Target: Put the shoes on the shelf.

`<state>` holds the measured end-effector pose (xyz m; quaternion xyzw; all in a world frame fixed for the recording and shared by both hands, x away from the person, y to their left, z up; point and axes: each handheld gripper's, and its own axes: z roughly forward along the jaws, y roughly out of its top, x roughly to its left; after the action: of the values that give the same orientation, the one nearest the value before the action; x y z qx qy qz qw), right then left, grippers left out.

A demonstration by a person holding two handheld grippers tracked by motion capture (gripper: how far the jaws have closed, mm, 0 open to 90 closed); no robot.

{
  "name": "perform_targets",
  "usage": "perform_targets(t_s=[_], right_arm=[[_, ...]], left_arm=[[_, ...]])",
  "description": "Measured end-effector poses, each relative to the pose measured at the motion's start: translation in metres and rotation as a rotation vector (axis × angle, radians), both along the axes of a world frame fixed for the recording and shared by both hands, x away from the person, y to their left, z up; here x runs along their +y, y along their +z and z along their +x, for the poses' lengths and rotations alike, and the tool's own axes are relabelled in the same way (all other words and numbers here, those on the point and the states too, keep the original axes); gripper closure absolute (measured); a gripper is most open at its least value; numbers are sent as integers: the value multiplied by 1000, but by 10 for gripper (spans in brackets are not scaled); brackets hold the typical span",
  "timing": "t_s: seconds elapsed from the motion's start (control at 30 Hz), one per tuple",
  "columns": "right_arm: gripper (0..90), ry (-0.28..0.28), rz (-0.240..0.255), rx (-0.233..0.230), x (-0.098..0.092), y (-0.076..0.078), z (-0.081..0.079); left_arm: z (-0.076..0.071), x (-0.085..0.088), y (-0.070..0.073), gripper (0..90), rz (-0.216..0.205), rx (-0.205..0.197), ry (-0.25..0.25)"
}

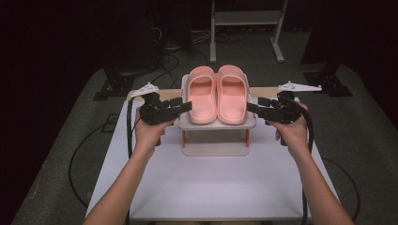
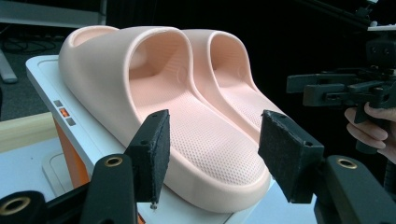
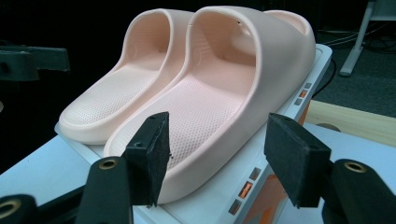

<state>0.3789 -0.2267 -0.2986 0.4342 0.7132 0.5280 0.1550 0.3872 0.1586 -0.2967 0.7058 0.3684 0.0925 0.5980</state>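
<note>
High view: two pink slippers, the left slipper [image 1: 202, 93] and the right slipper [image 1: 232, 93], lie side by side, touching, on the top shelf of a small white rack [image 1: 217, 125] with orange legs, which stands toward the far middle of the white table [image 1: 211, 187]. The left gripper [image 1: 180, 107] sits at the rack's left edge and the right gripper [image 1: 253, 107] at its right edge, each pointing inward at the heel end of the nearer slipper. Both sets of jaws stand apart with nothing pressed between the pads; in the gripper views each pair frames a heel without touching it. The slippers look like moulded foam: light, soft, springy and matte rather than slick. The thick side wall by the heel seems the surest place to pinch; the arched strap would likely flex.
</note>
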Motion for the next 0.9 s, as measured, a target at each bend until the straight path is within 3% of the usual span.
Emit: perform_targets(t_s=[0.9], right_arm=[[373, 25, -4, -9, -8, -10, -17]], left_arm=[[-14, 8, -10, 413, -10, 4, -12]])
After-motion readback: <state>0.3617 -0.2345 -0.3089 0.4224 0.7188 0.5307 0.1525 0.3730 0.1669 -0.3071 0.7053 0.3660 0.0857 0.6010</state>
